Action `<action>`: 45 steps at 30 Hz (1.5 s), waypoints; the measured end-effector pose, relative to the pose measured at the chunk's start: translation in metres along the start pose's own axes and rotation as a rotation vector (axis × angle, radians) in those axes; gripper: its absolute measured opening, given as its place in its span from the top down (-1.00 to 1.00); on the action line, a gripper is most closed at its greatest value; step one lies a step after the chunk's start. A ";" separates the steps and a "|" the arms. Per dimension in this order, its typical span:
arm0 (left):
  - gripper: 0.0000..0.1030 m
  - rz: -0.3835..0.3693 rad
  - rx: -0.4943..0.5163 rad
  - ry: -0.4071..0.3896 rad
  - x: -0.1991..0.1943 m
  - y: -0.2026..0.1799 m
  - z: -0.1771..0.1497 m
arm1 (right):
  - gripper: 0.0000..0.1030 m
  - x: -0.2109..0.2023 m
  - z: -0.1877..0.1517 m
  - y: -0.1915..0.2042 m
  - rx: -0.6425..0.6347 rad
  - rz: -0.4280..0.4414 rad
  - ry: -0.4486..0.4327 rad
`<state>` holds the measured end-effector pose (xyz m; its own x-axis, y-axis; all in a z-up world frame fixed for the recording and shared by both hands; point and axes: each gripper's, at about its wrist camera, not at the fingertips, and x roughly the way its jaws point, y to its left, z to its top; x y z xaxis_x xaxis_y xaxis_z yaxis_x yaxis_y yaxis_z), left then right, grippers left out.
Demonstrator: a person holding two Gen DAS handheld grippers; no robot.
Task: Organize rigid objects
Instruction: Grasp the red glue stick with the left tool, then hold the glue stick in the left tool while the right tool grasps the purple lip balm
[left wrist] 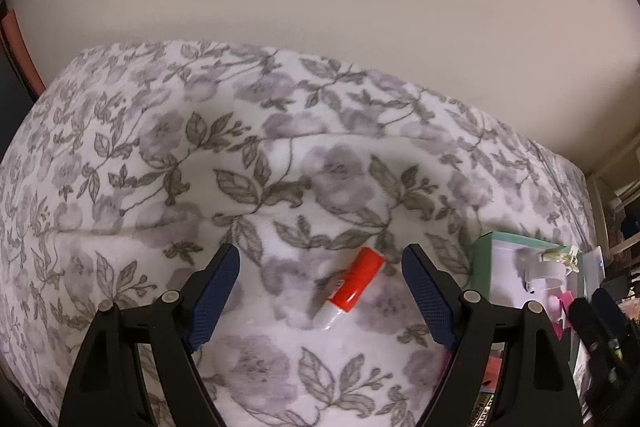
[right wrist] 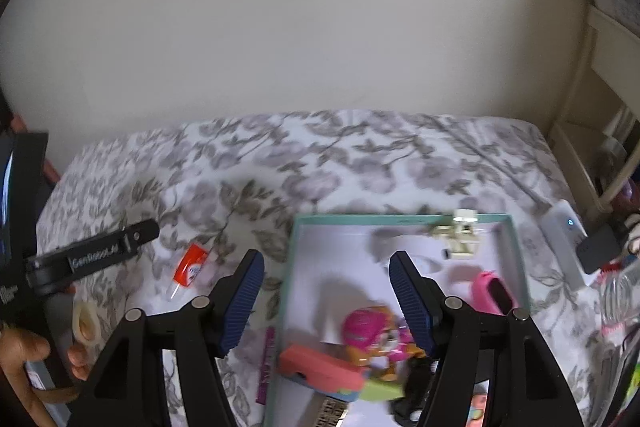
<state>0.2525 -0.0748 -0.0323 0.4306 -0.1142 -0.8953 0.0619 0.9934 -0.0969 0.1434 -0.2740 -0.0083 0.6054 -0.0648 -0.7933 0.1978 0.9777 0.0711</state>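
A red tube with a white cap (left wrist: pixel 354 287) lies on the floral blanket (left wrist: pixel 200 155), between the fingers of my left gripper (left wrist: pixel 320 253). The jaws stand wide and do not touch it. In the right wrist view the same tube (right wrist: pixel 191 269) lies left of a teal-rimmed white box (right wrist: pixel 400 219). My right gripper (right wrist: pixel 327 258) hangs open and empty over the box's left wall. Inside the box are a pink toy figure (right wrist: pixel 366 327), a coral block (right wrist: pixel 320 367), a pink oval case (right wrist: pixel 494 291) and a cream clip (right wrist: pixel 462 233).
A hand (right wrist: pixel 24 355) holds the left tool at the left edge. A beige ring (right wrist: pixel 85 323) and a purple stick (right wrist: pixel 266 367) lie on the blanket. A white device with a blue light (right wrist: pixel 564 239) and a cream shelf (right wrist: pixel 592 131) stand at the right. A wall is behind.
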 end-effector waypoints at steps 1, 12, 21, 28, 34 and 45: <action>-0.63 0.000 0.001 0.012 0.004 0.002 -0.001 | -0.33 0.004 -0.002 0.005 -0.013 -0.001 0.009; -0.61 0.008 0.056 0.096 0.045 -0.010 -0.016 | -0.34 0.040 -0.020 0.030 -0.054 0.081 0.105; 0.22 -0.050 0.079 0.140 0.064 -0.019 -0.025 | -0.31 0.047 -0.020 0.025 -0.025 0.113 0.127; 0.45 -0.038 0.119 0.139 0.066 -0.028 -0.028 | -0.18 0.047 -0.020 0.025 -0.013 0.114 0.127; 0.47 0.010 0.123 0.152 0.067 -0.019 -0.026 | -0.04 0.049 -0.022 0.036 -0.032 0.131 0.136; 0.48 0.005 0.085 0.197 0.064 0.029 -0.021 | -0.02 0.074 -0.035 0.081 -0.189 0.042 0.223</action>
<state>0.2630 -0.0534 -0.1009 0.2473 -0.0957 -0.9642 0.1394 0.9883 -0.0624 0.1771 -0.1930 -0.0826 0.4213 0.0020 -0.9069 0.0158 0.9998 0.0096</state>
